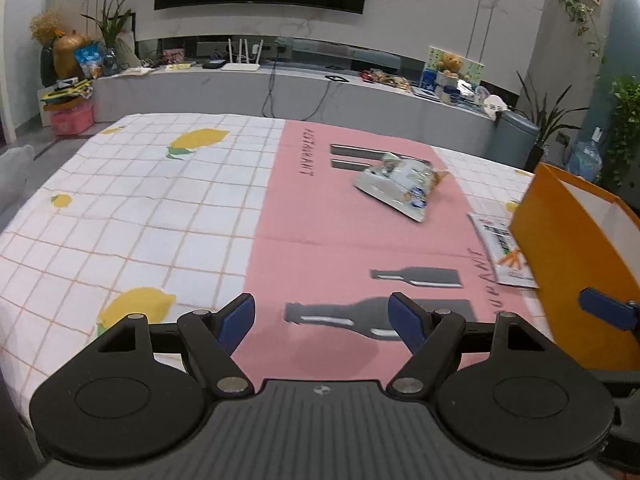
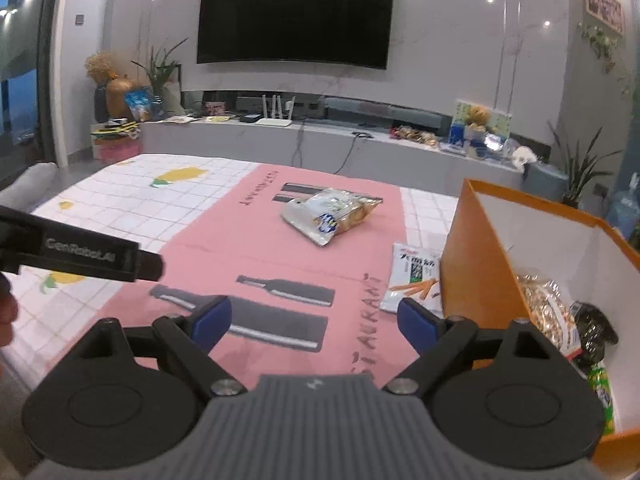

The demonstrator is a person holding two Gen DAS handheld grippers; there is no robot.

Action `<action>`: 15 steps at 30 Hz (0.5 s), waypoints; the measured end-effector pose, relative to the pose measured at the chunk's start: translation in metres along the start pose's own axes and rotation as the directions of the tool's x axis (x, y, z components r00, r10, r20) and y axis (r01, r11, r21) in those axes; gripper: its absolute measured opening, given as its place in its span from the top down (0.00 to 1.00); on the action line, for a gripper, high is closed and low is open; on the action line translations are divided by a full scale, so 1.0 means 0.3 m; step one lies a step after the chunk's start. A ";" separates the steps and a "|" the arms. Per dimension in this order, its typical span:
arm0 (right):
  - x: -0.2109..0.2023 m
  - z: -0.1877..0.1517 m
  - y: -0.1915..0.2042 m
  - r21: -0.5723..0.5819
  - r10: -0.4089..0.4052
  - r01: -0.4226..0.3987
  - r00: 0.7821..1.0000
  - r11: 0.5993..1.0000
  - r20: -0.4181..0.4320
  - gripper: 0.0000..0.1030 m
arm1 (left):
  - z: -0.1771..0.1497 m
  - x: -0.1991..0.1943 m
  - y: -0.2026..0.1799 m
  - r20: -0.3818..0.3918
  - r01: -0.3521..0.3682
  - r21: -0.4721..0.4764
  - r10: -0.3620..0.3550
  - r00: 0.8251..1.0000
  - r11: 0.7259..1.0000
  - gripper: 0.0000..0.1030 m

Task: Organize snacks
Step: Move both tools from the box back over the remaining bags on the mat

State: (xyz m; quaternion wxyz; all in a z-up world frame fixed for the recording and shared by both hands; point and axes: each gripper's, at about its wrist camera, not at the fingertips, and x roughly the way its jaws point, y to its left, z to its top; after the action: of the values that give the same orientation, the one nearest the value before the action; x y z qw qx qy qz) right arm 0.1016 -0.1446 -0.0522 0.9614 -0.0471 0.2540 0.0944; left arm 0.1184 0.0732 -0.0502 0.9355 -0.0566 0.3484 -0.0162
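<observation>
A crumpled silver snack bag (image 1: 400, 186) (image 2: 330, 216) lies on the pink mat, far ahead of both grippers. A flat white packet printed with carrot sticks (image 1: 502, 248) (image 2: 414, 276) rests against the outer wall of an orange box (image 1: 572, 248) (image 2: 480, 264) at the right. Inside the box lie a clear nut pack (image 2: 548, 312), a dark pack (image 2: 592, 328) and a green pack (image 2: 602, 396). My left gripper (image 1: 322, 316) hangs open over the mat's bottle print, holding nothing. My right gripper (image 2: 314, 320) is open and empty too, its right pad just short of the white packet.
The table wears a lemon-check cloth (image 1: 140, 208) under the pink mat (image 1: 320, 240). The left gripper's black body (image 2: 80, 256) crosses the right wrist view at the left. Beyond the table's far edge stand a long grey bench (image 2: 320, 148), a wall television (image 2: 296, 12) and plants.
</observation>
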 end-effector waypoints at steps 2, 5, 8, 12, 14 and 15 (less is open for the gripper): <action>0.025 0.006 -0.001 0.026 -0.004 0.005 1.000 1.000 -0.008 0.13 | 0.015 0.006 0.019 0.014 -0.008 -0.008 0.008 1.000 1.000 0.14; 0.073 0.029 -0.025 0.137 0.025 -0.024 1.000 0.990 -0.004 0.06 | 0.040 0.024 0.049 0.030 -0.016 -0.026 0.017 0.999 1.000 0.14; 0.143 0.057 -0.034 0.230 0.020 -0.016 1.000 0.973 -0.015 0.05 | 0.068 0.067 0.070 0.032 -0.041 -0.023 0.042 0.999 0.999 0.14; 0.261 0.094 -0.029 0.307 -0.035 0.041 0.999 0.951 -0.025 0.05 | 0.112 0.138 0.088 0.015 -0.078 -0.027 0.079 0.997 0.997 0.14; 0.314 0.112 -0.029 0.332 -0.048 0.051 0.999 0.942 -0.016 0.05 | 0.137 0.168 0.097 0.006 -0.075 -0.035 0.075 0.997 0.997 0.14; 0.346 0.122 -0.027 0.341 -0.052 0.051 0.999 0.939 -0.007 0.05 | 0.148 0.178 0.098 0.000 -0.072 -0.034 0.072 0.997 0.997 0.14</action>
State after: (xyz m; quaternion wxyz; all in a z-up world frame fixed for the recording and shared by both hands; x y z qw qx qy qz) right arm 0.2092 -0.1312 -0.0718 0.9575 0.1137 0.2641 0.0240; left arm 0.1876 0.1030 -0.0549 0.9346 -0.0600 0.3498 0.0236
